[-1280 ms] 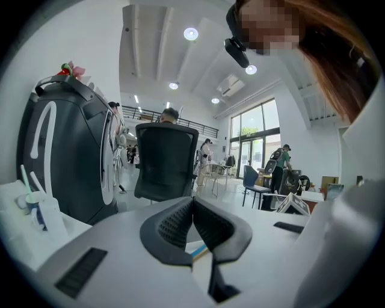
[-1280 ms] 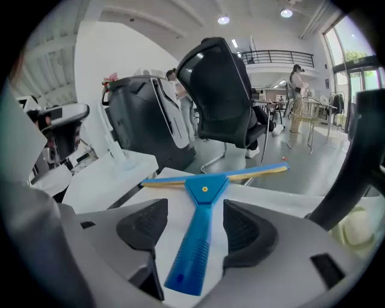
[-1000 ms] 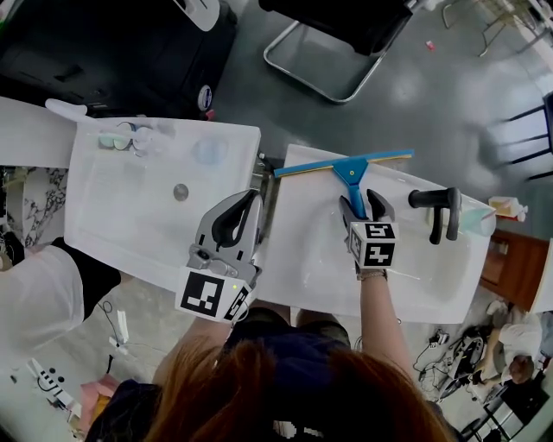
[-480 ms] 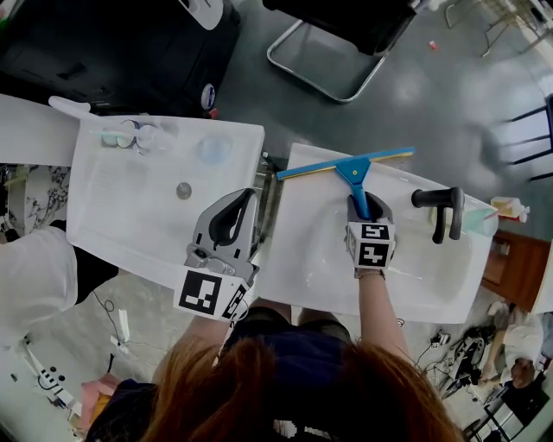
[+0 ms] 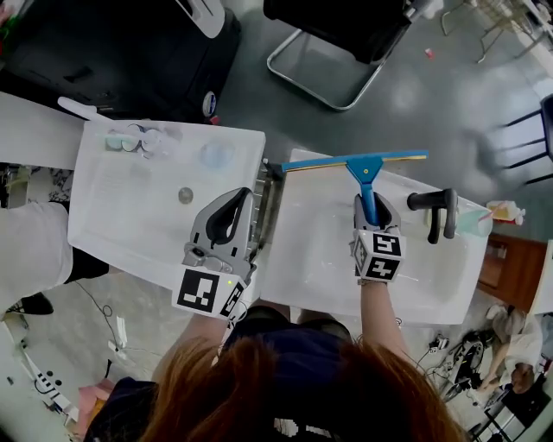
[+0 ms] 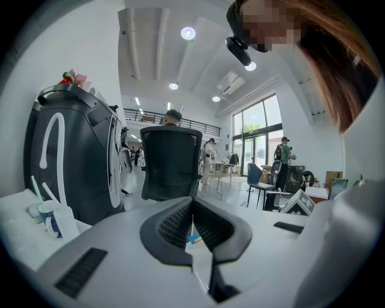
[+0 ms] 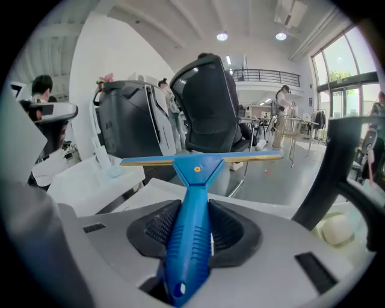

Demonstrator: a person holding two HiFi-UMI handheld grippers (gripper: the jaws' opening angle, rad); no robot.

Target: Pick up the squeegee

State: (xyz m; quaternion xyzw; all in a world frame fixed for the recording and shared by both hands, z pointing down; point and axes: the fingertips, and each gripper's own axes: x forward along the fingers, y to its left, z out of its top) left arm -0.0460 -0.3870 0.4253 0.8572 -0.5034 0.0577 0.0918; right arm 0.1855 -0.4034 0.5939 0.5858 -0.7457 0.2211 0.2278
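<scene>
The blue squeegee (image 5: 364,177) has a long blade across the far rim of the right sink (image 5: 311,250) and a handle running toward me. My right gripper (image 5: 374,207) is shut on that handle and holds it lifted off the basin. In the right gripper view the squeegee (image 7: 194,210) runs straight out between both pads, blade level at the top. My left gripper (image 5: 233,216) is shut with nothing in it, hovering over the gap between the two sinks. In the left gripper view the left gripper (image 6: 192,227) has its pads pressed together.
A left sink (image 5: 112,207) holds a drain (image 5: 185,196) and small toiletries (image 5: 130,140) at its far rim. A black faucet (image 5: 436,207) stands on the right sink beside my right gripper. A black office chair (image 5: 337,26) and a dark machine (image 5: 112,52) sit beyond the sinks.
My right gripper closed on the squeegee handle and raised it; the blade has lifted and shifted slightly right. The left gripper stayed put.
</scene>
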